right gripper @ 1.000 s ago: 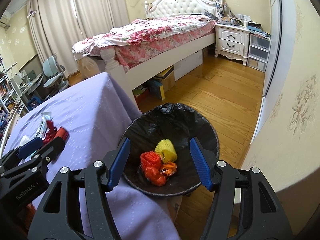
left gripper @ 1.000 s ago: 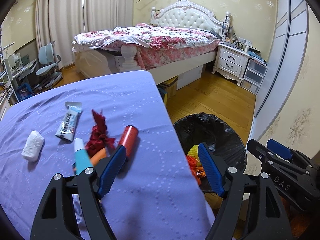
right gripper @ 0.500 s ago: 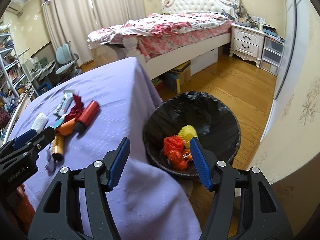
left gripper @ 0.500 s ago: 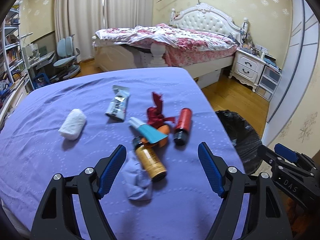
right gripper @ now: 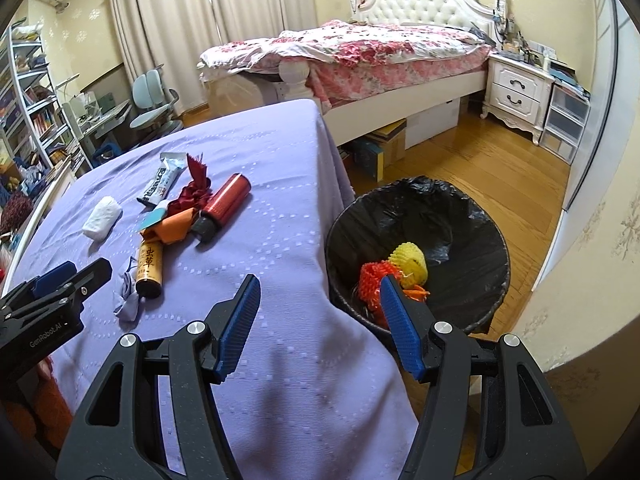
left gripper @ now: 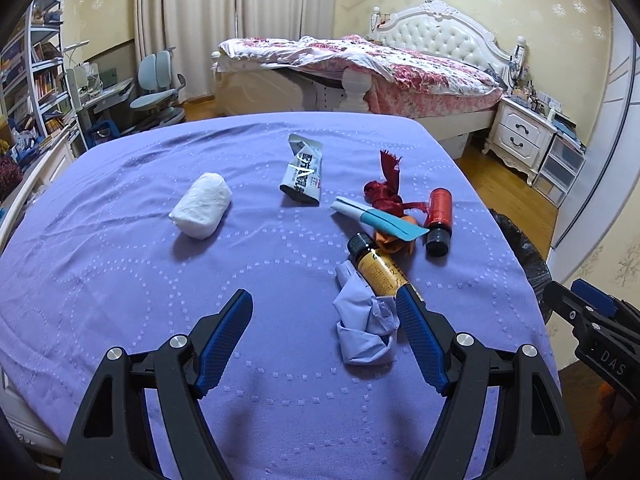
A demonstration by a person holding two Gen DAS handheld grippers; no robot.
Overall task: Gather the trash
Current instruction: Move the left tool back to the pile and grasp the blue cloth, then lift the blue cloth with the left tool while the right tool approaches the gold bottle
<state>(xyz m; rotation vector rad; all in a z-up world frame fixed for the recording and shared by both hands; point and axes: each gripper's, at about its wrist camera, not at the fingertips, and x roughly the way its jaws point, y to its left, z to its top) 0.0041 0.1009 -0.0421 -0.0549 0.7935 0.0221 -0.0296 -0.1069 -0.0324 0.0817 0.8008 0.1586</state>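
Trash lies on the purple-covered table [left gripper: 120, 272]: a white wad [left gripper: 201, 210], a silver wrapper [left gripper: 303, 175], a dark red ribbon [left gripper: 386, 192], a red bottle [left gripper: 438, 216], a blue-and-white tube [left gripper: 380, 219], orange scrap [left gripper: 394, 240], a yellow bottle [left gripper: 378, 266] and a crumpled lilac tissue [left gripper: 366, 326]. My left gripper [left gripper: 324, 338] is open and empty, just short of the tissue. My right gripper [right gripper: 320, 320] is open and empty above the table's edge, next to the black-lined bin [right gripper: 418, 254], which holds red [right gripper: 372, 282] and yellow [right gripper: 410, 260] foam nets.
A bed [left gripper: 360, 68] stands beyond the table, a white nightstand [left gripper: 520, 140] and plastic drawers [left gripper: 562, 170] at right. A desk chair [left gripper: 154, 88] and bookshelves [left gripper: 36, 88] are at far left. Wooden floor [right gripper: 480, 168] surrounds the bin.
Both grippers have swung left, away from the bin and back over the table. The left one now faces the whole trash pile. Both stay open and empty.
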